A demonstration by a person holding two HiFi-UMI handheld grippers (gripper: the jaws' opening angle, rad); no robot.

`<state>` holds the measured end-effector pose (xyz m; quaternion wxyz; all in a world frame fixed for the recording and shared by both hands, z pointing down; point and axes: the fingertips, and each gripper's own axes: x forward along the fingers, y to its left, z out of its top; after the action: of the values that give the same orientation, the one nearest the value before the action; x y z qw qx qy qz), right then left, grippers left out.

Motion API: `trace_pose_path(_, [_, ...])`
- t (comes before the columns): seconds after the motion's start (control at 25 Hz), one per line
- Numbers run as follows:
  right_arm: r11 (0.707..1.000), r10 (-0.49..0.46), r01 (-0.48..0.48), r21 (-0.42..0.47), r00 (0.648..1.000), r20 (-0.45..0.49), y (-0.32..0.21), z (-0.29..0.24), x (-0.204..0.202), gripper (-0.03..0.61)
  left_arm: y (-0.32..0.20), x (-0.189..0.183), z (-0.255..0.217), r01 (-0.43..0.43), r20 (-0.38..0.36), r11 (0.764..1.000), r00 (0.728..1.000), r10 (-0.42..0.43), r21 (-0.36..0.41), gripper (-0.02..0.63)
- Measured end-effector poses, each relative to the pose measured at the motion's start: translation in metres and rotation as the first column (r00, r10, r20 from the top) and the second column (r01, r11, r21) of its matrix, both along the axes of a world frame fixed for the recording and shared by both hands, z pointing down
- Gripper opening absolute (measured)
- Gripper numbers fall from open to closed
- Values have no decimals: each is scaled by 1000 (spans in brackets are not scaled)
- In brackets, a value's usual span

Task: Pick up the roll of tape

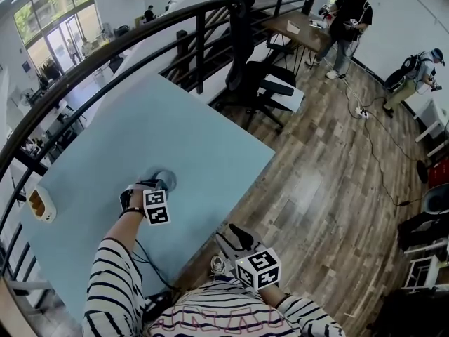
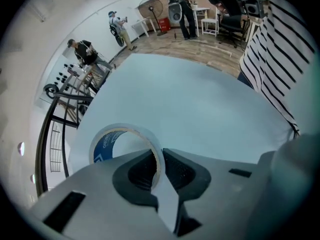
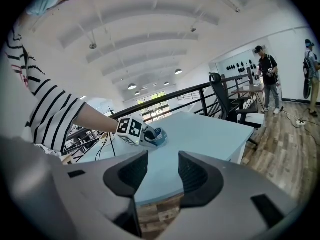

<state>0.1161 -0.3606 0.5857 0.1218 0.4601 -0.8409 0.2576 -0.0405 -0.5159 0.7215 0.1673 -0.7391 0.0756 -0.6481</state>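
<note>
The roll of tape point(image 2: 106, 142), clear with a blue-printed core, lies flat on the pale blue table point(image 1: 186, 128). My left gripper point(image 2: 159, 167) points steeply down at it, one pad inside the ring and one outside, and both press on its wall. In the head view the roll point(image 1: 163, 179) peeks out just beyond the left gripper point(image 1: 156, 187). My right gripper point(image 3: 162, 173) stands open with nothing between its fingers, held off the table's near edge point(image 1: 233, 237). From the right gripper view the roll point(image 3: 159, 137) shows under the left gripper point(image 3: 150, 134).
A small white holder point(image 1: 41, 204) sits near the table's left edge. A black cable point(image 1: 149, 264) trails over the near edge. A black railing point(image 1: 105, 55) runs behind the table, with an office chair point(image 1: 265, 84) beside its far corner. People stand across the wooden floor.
</note>
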Motion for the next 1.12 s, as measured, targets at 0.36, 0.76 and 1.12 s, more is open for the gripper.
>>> trace_pose_path(0.36, [999, 27, -27, 21, 1000, 6, 28, -13, -21, 186, 13, 4, -54, 91, -226, 988, 972, -61, 123, 58])
trace_pose_path(0.76, [997, 64, -64, 38, 998, 11, 58, -21, -41, 186, 52, -8, -119, 260, -493, 951, 857, -149, 165, 58])
trace_pose_path(1.12, [993, 104, -105, 61, 994, 18, 85, -33, -60, 186, 124, -37, -167, 368, -675, 920, 714, -185, 137, 58])
